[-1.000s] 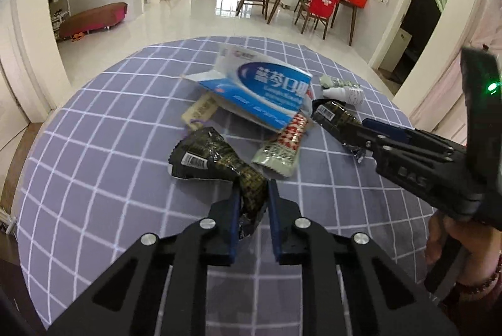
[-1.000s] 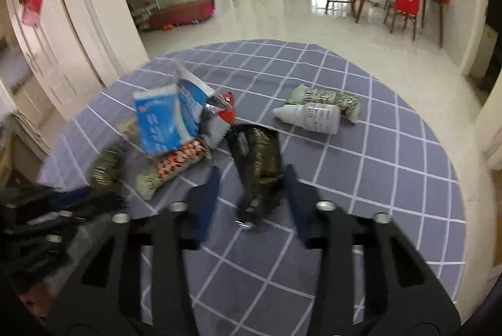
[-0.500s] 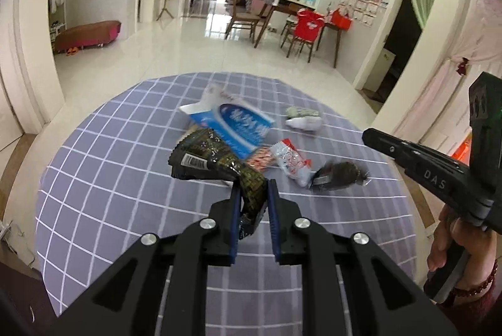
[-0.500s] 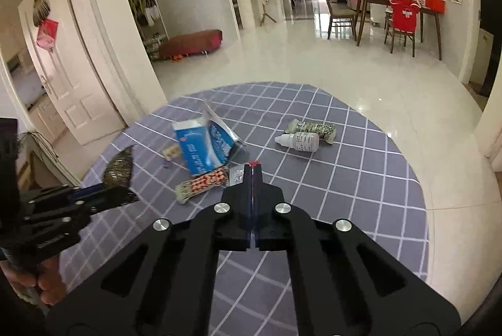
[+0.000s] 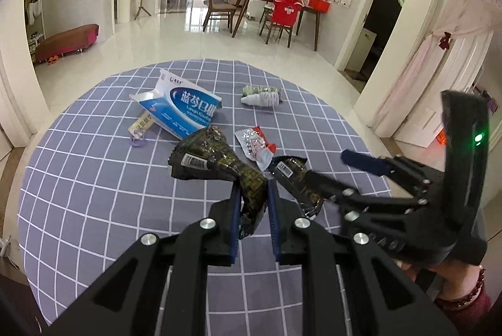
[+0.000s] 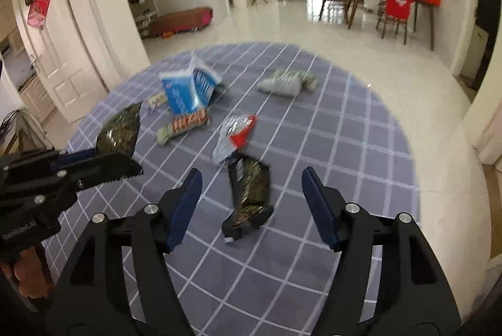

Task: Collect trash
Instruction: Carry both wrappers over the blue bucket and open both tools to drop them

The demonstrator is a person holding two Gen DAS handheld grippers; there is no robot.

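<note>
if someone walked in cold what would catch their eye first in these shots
First, the left claw low in the left wrist view, clamped on a crinkled dark snack wrapper lifted off the checked tablecloth. Next, the right claw, its jaws opening, with a second dark wrapper between them and touching neither pad. Farther back on the cloth, a bright blue and white box stands out amid the litter.
</note>
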